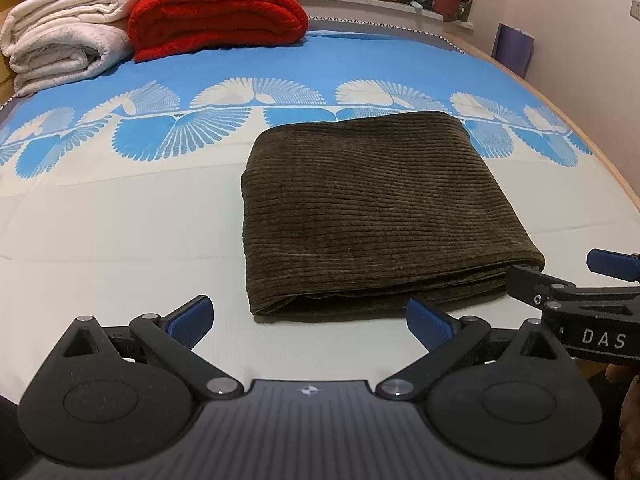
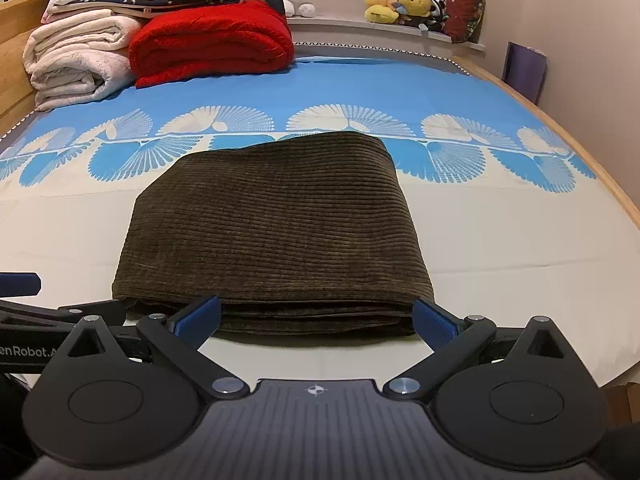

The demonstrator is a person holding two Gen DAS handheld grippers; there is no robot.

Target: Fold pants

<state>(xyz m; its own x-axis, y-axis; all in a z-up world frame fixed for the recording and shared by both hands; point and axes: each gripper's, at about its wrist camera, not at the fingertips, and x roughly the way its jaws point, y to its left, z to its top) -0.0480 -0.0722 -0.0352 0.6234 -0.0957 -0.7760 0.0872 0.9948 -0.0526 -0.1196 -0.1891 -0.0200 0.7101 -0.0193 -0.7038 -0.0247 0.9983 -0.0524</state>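
Dark olive corduroy pants [image 1: 376, 208] lie folded into a thick rectangle on the bed, with the stacked edges facing me. My left gripper [image 1: 310, 318] is open just in front of the bundle's near left corner, nothing between its blue pads. In the right wrist view the same pants [image 2: 276, 232] fill the middle. My right gripper [image 2: 316, 318] is open, its fingers level with the near edge of the bundle on either side, not closed on it. The right gripper [image 1: 568, 280] also shows at the right of the left wrist view.
The bed sheet [image 1: 120, 216] is white near me and blue with a fan pattern farther off. Folded white blankets [image 1: 60, 40] and a red blanket [image 1: 216, 12] are stacked at the far left. Plush toys [image 2: 404, 0] sit on the window sill. A wooden bed rim [image 2: 600, 184] runs along the right.
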